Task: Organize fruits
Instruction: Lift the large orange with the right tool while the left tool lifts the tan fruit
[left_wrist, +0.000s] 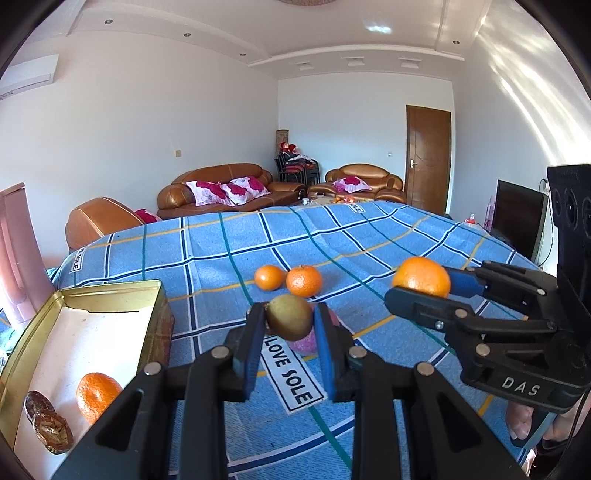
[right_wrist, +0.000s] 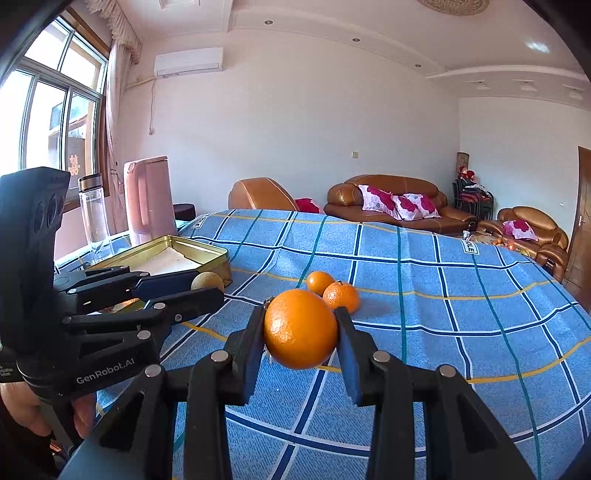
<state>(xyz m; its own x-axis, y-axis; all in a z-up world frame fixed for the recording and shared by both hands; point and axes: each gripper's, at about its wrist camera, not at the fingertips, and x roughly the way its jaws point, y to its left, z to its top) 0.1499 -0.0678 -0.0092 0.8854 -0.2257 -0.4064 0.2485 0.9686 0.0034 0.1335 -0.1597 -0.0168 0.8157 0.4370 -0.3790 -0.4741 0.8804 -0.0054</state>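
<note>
Oranges (left_wrist: 289, 281) on blue checked tablecloth (left_wrist: 369, 236)

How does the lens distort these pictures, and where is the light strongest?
Left wrist view: the checked bedspread bulges like a dome, with sun patches on the right wall. Right wrist view: the window is washed out, and a highlight sits on the held orange.

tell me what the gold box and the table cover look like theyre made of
Gold box: likely thin sheet metal, a tin, with a shiny brassy finish, rolled rim and reflective inner walls; its floor looks lined with white paper or card. Table cover: woven fabric, matte, blue plaid; visible weave texture, soft creases and printed cloth labels suggest cotton or similar, though the fibre can't be told.
</note>
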